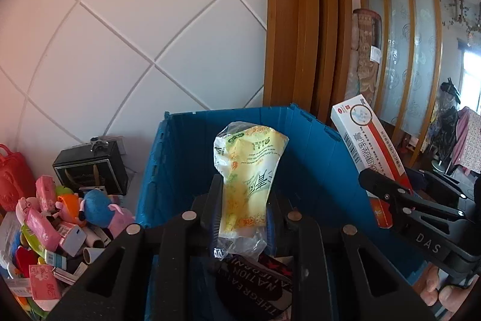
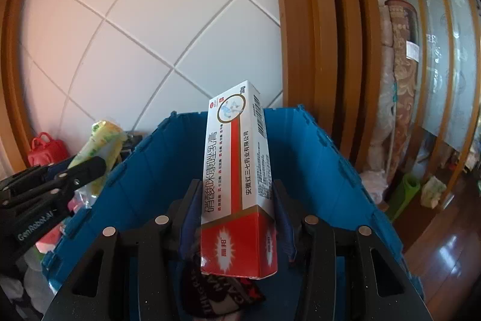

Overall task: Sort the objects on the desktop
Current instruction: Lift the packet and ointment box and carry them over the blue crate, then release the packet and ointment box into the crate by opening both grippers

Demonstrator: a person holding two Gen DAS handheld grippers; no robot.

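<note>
White tiled wall behind blue crate [image 1: 315, 146]. Left gripper [image 1: 242, 200] clamps yellow plastic packet [image 1: 246, 167]; right gripper [image 2: 237, 209] clamps red-and-white ointment box [image 2: 237, 170], both above crate.

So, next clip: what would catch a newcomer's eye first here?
Probably the big blue crate filling the middle of both views. Above it the left tool is shut on a yellow-printed plastic packet, and the right tool is shut on a red-and-white ointment box standing on end. To the crate's left lies a bright heap of toys and small packs.
</note>
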